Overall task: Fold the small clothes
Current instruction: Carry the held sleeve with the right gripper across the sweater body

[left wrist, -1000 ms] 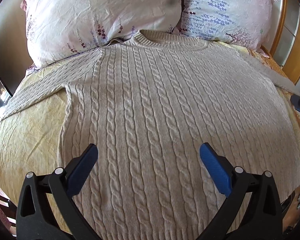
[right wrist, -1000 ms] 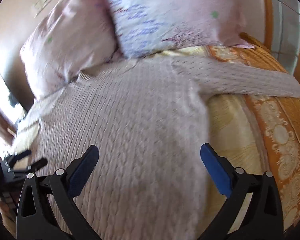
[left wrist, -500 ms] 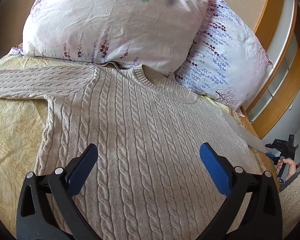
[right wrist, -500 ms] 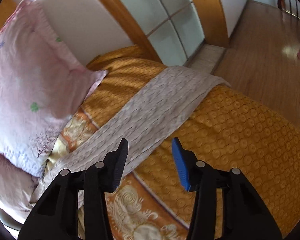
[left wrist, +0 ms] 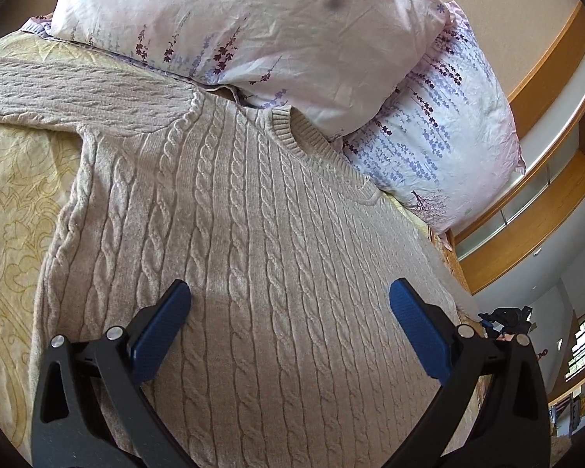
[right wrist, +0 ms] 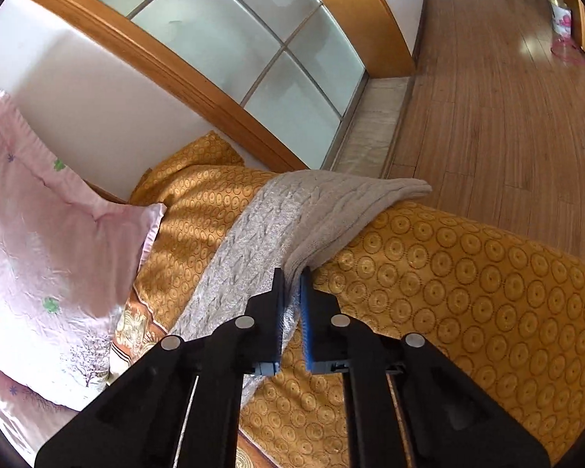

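Note:
A beige cable-knit sweater [left wrist: 253, 241] lies flat, front up, on the bed, collar toward the pillows. Its left sleeve [left wrist: 78, 93] stretches out to the left. My left gripper [left wrist: 288, 312] is open and empty, hovering over the sweater's chest. In the right wrist view the sweater's right sleeve [right wrist: 316, 210] lies across the orange bedspread toward the bed edge. My right gripper [right wrist: 291, 277] is shut on the near edge of this sleeve, which bunches up between the jaws.
Two floral pillows [left wrist: 253, 27] [left wrist: 440, 148] lie at the head of the bed; one shows in the right wrist view [right wrist: 46, 241]. The orange patterned bedspread [right wrist: 468, 292] ends at a wooden floor [right wrist: 507, 97]. A frosted glass sliding door [right wrist: 234, 31] stands behind.
My right gripper swung from the sweater body to the right sleeve, narrowed, then shut on the sleeve's edge. My left gripper moved closer toward the collar and stayed open.

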`<state>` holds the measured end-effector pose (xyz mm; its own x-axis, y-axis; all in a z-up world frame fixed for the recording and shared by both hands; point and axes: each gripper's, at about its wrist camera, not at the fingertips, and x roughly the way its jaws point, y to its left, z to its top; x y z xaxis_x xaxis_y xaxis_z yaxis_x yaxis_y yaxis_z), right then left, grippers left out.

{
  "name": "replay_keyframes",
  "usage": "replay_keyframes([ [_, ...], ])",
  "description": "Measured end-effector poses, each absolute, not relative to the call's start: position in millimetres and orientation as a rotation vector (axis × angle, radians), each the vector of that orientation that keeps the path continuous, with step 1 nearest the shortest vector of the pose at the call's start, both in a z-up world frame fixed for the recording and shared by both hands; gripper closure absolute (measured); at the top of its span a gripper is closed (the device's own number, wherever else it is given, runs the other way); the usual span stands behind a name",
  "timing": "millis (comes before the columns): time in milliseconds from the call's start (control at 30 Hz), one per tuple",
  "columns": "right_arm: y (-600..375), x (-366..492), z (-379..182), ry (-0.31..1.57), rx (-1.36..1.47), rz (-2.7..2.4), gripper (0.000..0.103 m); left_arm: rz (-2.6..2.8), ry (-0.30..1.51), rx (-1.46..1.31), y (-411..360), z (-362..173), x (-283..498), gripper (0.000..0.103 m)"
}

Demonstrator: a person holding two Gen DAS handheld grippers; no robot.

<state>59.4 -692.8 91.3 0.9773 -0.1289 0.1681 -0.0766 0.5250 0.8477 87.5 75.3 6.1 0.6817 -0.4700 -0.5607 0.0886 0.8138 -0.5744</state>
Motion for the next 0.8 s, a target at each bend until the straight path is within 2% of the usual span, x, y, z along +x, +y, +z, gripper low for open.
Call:
replay_keyframes([
  [200,-610.5,10.2,145.8,-0.405,0.733,0.129,0.096,-0.335,0.763,-0.550,76.4,6.8,87.5,0.002],
  [333,-512.9,-7.5,180.3,-0.427,0.502,0.353,0.096,-0.335,0.763,-0.552,76.6,6.9,87.1,0.002],
  [467,-405.7,10.8,192.0,-0.326,0.274,0.521,0.096,-0.335,0.762,-0.554,76.6,7.0,86.6,0.002],
  [600,-316.7,67.1,170.7,-0.104,0.094,0.514,0.096,-0.336,0.761,-0.556,76.9,7.0,86.1,0.002],
  [700,-290.3,94.3,148.8,0.012,0.074,0.507,0.096,-0.336,0.761,-0.557,77.1,7.2,85.8,0.002],
  [800,-286.5,95.1,148.3,0.018,0.069,0.499,0.096,-0.334,0.763,-0.555,77.0,7.1,85.6,0.002],
])
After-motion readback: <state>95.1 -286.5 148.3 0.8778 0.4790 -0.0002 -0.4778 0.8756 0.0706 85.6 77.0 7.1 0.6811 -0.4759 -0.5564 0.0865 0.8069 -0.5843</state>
